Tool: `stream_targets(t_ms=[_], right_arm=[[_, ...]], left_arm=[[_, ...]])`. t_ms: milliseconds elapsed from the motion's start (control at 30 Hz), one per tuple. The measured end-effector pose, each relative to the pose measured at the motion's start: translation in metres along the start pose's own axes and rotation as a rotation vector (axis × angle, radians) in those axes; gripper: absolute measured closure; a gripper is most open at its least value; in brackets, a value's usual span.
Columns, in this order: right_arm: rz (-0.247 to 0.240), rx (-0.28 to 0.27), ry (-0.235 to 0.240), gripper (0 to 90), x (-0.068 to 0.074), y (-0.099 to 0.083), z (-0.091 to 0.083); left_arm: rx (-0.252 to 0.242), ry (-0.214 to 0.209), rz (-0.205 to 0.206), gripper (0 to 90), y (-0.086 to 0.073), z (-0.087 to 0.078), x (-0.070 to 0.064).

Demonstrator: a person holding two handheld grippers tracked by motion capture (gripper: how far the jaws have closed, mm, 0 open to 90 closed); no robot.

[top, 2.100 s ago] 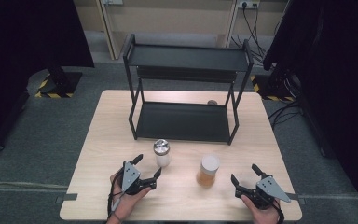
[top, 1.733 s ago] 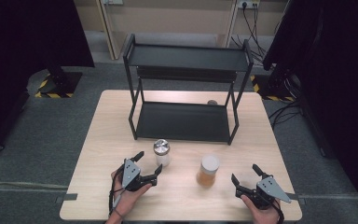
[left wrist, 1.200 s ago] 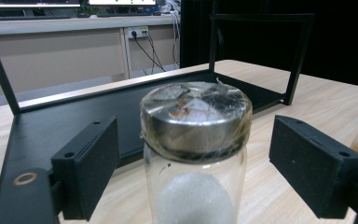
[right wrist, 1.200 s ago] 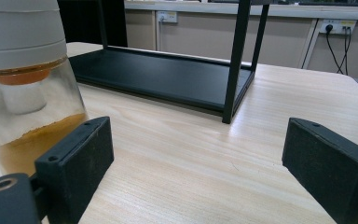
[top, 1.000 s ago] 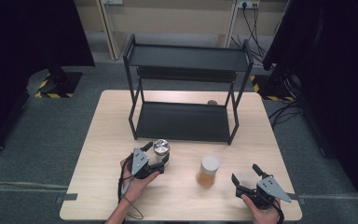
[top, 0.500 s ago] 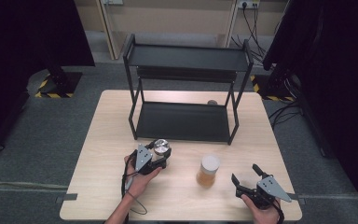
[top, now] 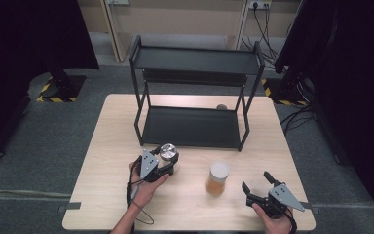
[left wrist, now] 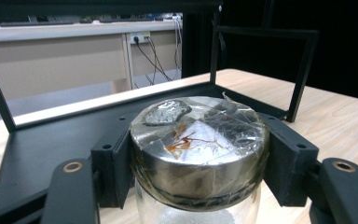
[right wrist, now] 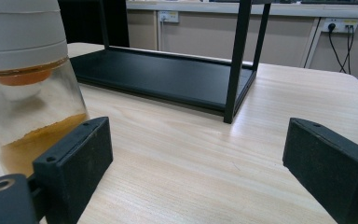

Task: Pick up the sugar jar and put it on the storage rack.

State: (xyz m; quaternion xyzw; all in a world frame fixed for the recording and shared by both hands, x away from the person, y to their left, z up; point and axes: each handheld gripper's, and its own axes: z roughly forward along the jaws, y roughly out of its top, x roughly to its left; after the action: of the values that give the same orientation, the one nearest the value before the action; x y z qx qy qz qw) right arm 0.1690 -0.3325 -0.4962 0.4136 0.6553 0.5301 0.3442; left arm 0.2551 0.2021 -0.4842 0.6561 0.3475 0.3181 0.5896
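1. The left gripper (top: 168, 163) has its jaws around the steel-lidded jar (left wrist: 199, 135), which stands on the table (top: 102, 185) just in front of the rack (top: 192, 126).
2. In the left gripper view the two pads sit against opposite sides of the lid, near its rim, so the grasp looks made; whether the jar has left the table I cannot tell.
3. Judging by the layout, what is left is likely lifting this jar onto the rack's lower shelf (left wrist: 51, 140).
4. The second jar (top: 217, 178), white-capped with amber contents, stands untouched between the hands.
5. The right gripper (top: 258, 187) rests near the table's front edge, jaws wide and empty, that jar just beside its left pad.
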Motion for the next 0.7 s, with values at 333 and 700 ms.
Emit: stream_targets(t_ms=[333, 700], right_arm=[[-0.002, 0.0, -0.001, 8.3, 0.0, 0.0, 0.0], [-0.002, -0.001, -0.002, 8.3, 0.001, 0.0, 0.0]], left_arm=[[-0.056, 0.014, 0.018, 34.7, 0.016, -0.007, -0.002], [-0.11, 0.045, 0.033, 34.8, 0.035, -0.009, -0.003]])
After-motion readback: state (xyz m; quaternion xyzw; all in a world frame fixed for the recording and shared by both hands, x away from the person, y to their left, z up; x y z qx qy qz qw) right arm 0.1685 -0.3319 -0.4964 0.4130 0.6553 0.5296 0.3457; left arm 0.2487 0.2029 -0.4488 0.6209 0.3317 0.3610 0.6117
